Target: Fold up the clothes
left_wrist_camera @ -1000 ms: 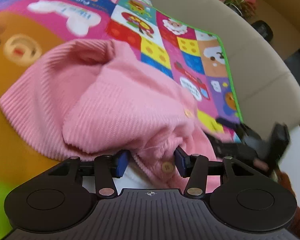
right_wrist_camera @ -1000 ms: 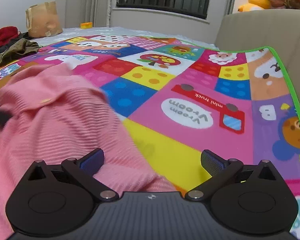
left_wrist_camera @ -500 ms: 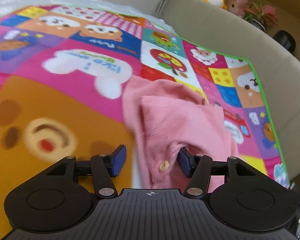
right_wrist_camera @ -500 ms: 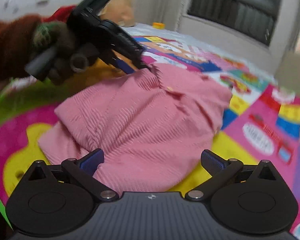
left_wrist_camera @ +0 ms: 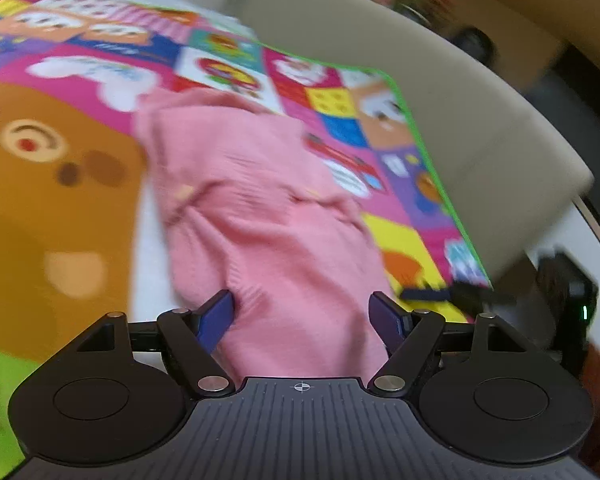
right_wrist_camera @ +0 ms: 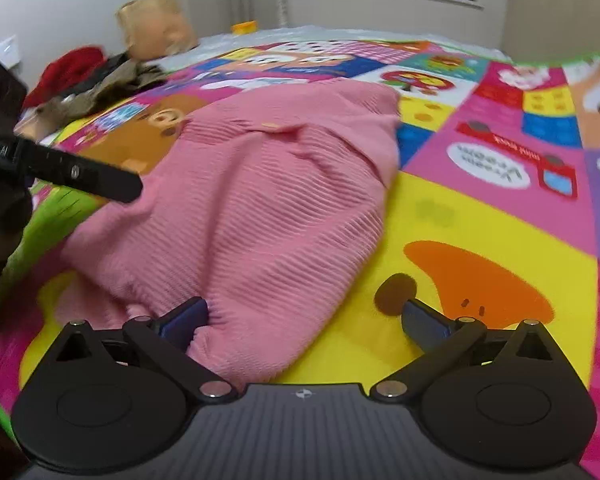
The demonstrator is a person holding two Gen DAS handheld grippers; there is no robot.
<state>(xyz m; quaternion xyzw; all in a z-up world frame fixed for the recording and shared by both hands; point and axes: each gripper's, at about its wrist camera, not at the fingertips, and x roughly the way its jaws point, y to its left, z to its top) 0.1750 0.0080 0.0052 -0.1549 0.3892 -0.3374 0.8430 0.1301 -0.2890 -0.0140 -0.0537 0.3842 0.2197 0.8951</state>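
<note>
My left tongs (left_wrist_camera: 302, 316) pointed low along the mat (left_wrist_camera: 60, 208), fingers apart, pink cardigan (left_wrist_camera: 260, 216) lying loose between them, unclamped. My right tongs (right_wrist_camera: 304, 320) sat level, fingers wide apart; the cardigan's hem touched the left finger (right_wrist_camera: 184, 318), the right finger over bare yellow mat. The cardigan lay bunched mid-mat, sofa (left_wrist_camera: 480, 140) beyond the green border. Half a second earlier the left fingers stood closer together at the buttoned edge; both tongs had since moved nearer the garment.
</note>
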